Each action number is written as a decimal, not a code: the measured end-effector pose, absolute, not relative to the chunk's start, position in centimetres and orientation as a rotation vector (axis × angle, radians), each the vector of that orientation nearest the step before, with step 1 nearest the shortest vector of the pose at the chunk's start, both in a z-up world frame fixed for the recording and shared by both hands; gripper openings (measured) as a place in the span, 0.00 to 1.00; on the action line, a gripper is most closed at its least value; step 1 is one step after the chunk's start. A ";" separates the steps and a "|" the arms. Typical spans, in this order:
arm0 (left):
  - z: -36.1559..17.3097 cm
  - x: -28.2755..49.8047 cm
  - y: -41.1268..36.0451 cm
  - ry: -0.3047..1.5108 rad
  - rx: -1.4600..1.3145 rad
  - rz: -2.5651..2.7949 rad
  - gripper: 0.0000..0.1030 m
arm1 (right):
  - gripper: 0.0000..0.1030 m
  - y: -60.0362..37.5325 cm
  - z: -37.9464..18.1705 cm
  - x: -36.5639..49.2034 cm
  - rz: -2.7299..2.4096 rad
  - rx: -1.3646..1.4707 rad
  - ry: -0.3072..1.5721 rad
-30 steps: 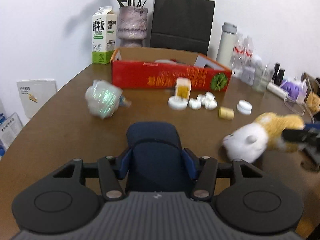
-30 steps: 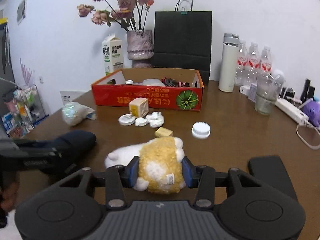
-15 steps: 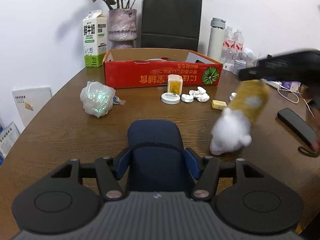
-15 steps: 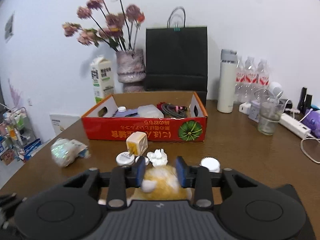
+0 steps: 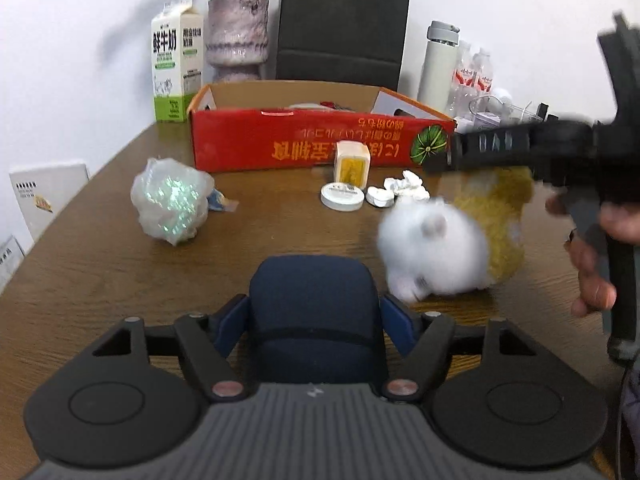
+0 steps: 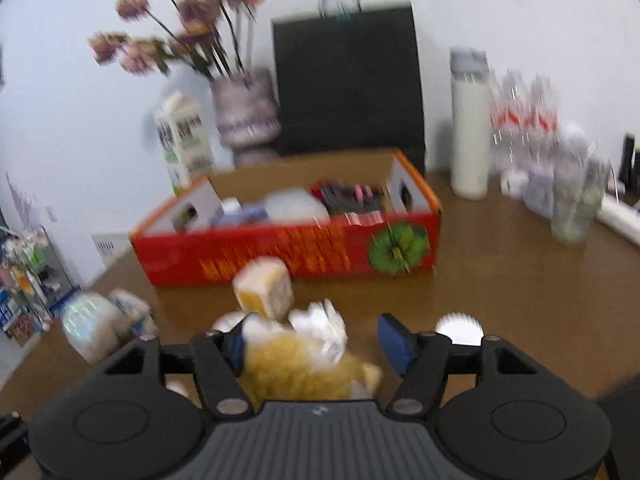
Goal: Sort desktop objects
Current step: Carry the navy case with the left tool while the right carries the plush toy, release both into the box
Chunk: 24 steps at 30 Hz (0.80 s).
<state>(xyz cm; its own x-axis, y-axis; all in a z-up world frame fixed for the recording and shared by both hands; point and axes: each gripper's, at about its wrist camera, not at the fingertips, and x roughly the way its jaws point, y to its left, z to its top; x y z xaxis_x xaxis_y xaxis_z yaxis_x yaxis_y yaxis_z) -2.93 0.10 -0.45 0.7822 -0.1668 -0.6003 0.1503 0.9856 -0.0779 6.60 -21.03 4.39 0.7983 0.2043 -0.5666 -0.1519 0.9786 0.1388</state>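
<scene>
- The crumpled plastic bag (image 5: 172, 202), iridescent and translucent, sits on the wooden table (image 5: 100, 264) at the far left. It looks weightless and crushable, so I judge any pinch on a bulging fold would lift it, though the film may slip.
- The left gripper (image 5: 314, 314) is clamped on a dark navy case (image 5: 316, 312), rounded at its top, with the blue pads pressed against its two sides. The case looks firm and smooth; a grip across the waist seems sound.
- The red cardboard box (image 5: 320, 140), open-topped and printed with a green melon slice, stands behind the clutter. Cables and a few white items lie inside, so it is likely where things are being sorted.
- In front of the box lie a small yellow-and-cream cube box (image 5: 351, 162), a round white lid (image 5: 342, 197) and some crumpled white scraps (image 5: 402, 190). All look light and small; the flat lid would call for an edge pinch.
- The plush toy (image 5: 452, 244), white-headed with a mustard-yellow body, lies just right of the navy case, blurred. It should handle soft, light and squashy, and the thick body is the natural place to squeeze.
- The right gripper (image 6: 316, 346) has its jaws spread wide. The plush sits between them, against the left pad and clear of the right one, so it looks free, not gripped.
</scene>
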 end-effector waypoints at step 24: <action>16.0 14.6 4.6 0.471 -0.136 -0.167 0.55 | 0.42 -23.5 16.2 20.7 0.239 -0.130 0.444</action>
